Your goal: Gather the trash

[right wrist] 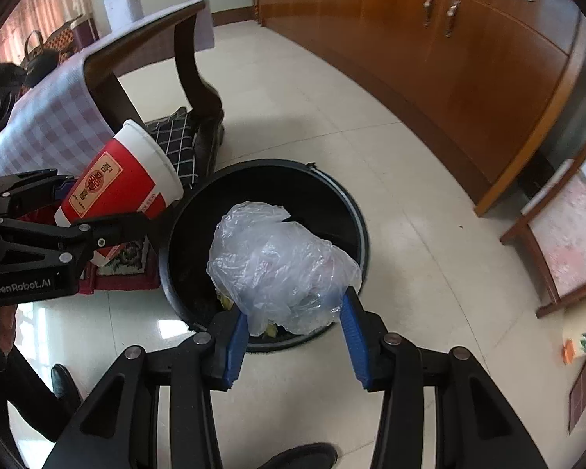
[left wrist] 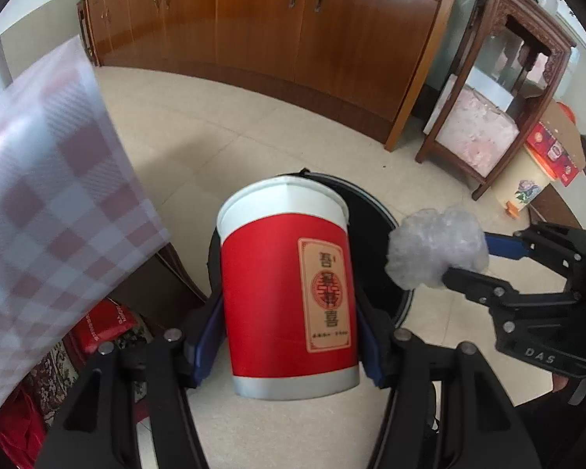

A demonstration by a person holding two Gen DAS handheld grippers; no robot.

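Red paper cup (left wrist: 289, 289) with white rim and gold label is clamped between the blue pads of the left claw (left wrist: 289, 336), mouth pointing away from the camera and tilted down toward the black bin (right wrist: 265, 258) on the floor. In the right wrist view the cup (right wrist: 125, 179) sits at the left, just beyond the bin's left rim, not inside it.

Clear crumpled plastic bag (right wrist: 281, 265) is clamped in the right claw (right wrist: 293, 336), both blue pads pressing its sides; bag hangs over the bin opening. From the left wrist view the same bag (left wrist: 437, 246) appears as a pale wad at the tips of the right claw (left wrist: 449, 258), right of the cup, over the bin's far right rim (left wrist: 371, 211).

Bin holds some yellowish scraps (right wrist: 269, 328) at the bottom, partly hidden by the bag.

Scene: pale tiled floor (right wrist: 332, 97); long brown wooden cabinet (left wrist: 293, 27) along the far wall; carved dark wooden stand (left wrist: 500, 90) far right; surface with a pink-white checked cloth (left wrist: 47, 195) at the left, dark curved leg (right wrist: 199, 78) beside the bin. Red packet (left wrist: 105, 324) and patterned rug (right wrist: 125, 262) lie under the surface. Dark shoes (right wrist: 64, 381) of the person at the near edge.
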